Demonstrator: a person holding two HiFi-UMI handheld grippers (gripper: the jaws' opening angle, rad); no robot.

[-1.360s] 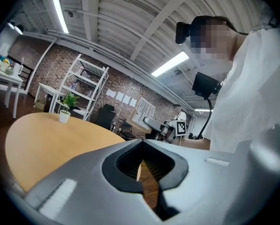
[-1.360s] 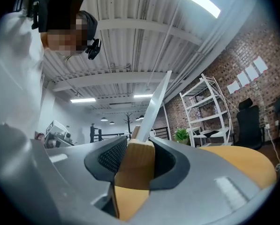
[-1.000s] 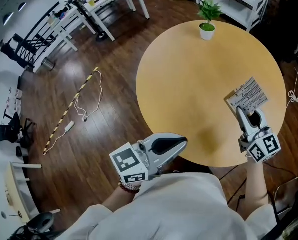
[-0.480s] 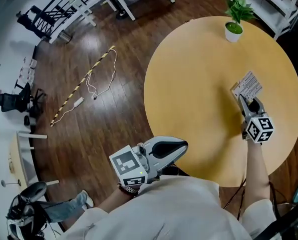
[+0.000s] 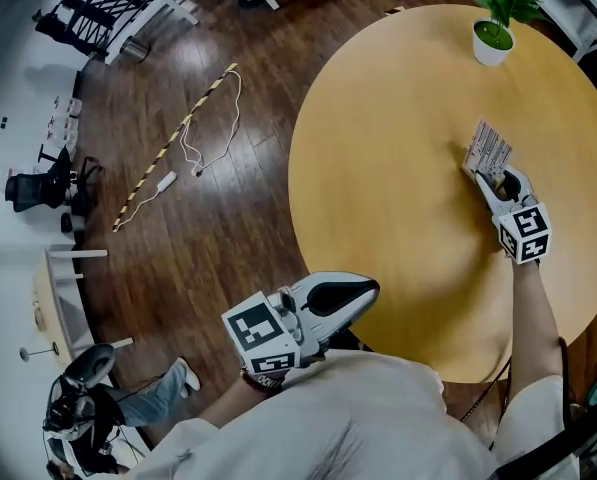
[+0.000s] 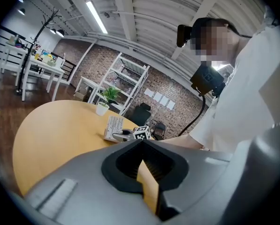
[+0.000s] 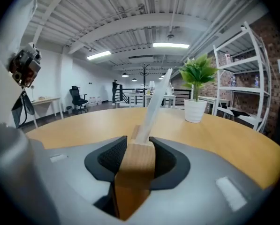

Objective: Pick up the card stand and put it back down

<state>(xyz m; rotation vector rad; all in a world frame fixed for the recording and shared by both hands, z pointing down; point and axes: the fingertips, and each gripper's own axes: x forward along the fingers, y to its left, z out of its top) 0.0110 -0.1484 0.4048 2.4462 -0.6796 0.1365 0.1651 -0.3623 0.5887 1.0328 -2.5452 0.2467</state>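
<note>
Card stand point(image 7: 134, 170), a wooden block with a pale card slotted upright in it, clamped between the jaws of the right gripper point(image 5: 486, 173), pads pressed on both sides of the block. Placed toward the right side of the round worktop point(image 5: 388, 168), low at its surface; contact with the wood impossible to tell. Beyond it, near the far rim, a potted plant point(image 5: 496, 26). At the near rim, well apart from the stand, the left gripper point(image 5: 370, 292), jaws closed together, nothing between them.
</note>
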